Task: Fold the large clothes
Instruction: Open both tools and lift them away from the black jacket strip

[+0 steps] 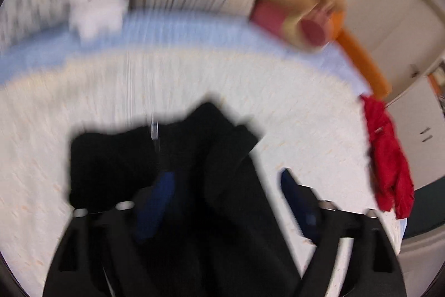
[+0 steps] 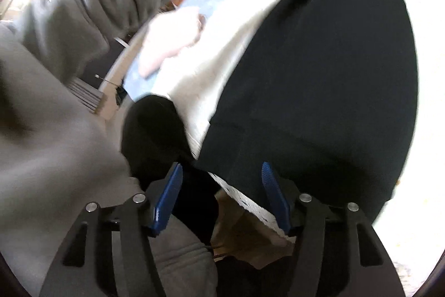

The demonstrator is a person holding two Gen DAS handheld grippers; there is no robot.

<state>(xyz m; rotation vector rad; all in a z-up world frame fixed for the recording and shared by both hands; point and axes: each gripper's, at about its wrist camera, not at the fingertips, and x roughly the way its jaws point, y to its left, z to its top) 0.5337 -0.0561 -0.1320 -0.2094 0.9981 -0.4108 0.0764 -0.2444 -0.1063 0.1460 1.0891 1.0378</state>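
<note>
**Operator:** While both claws stand over the bed, what is the status of each, nearest first?

**Technician:** Right wrist view: the right gripper [image 2: 222, 196] has its blue pads parted and bare. The hem of the large black fabric garment [image 2: 319, 68] lies just beyond the tips at 12 o'clock, and nothing is pinched. Left wrist view: the left gripper [image 1: 225, 202] is spread wide. A bunched end of the same garment [image 1: 178, 157] lies across the gap and over the left pad; the blurred frame shows no pad pressing on it. Judged released.

**Operator:** Where does the garment lie?

**Technician:** It lies on the white textured bedspread [image 1: 306, 113], running as one long dark band from the right claw toward 12 o'clock. One end hangs over the bed edge at 9 o'clock, beside the person's grey sleeve [image 2: 91, 4].

**Operator:** Progress?

**Technician:** Probably one lengthwise fold is laid, with the far end still rumpled. Cross folds and flattening appear to remain.

**Operator:** Farther out?

**Technician:** A crumpled red cloth [image 1: 389, 157] sits at 3 o'clock and a white plush toy [image 1: 97, 7] at 10 o'clock, both apart from the garment.
</note>
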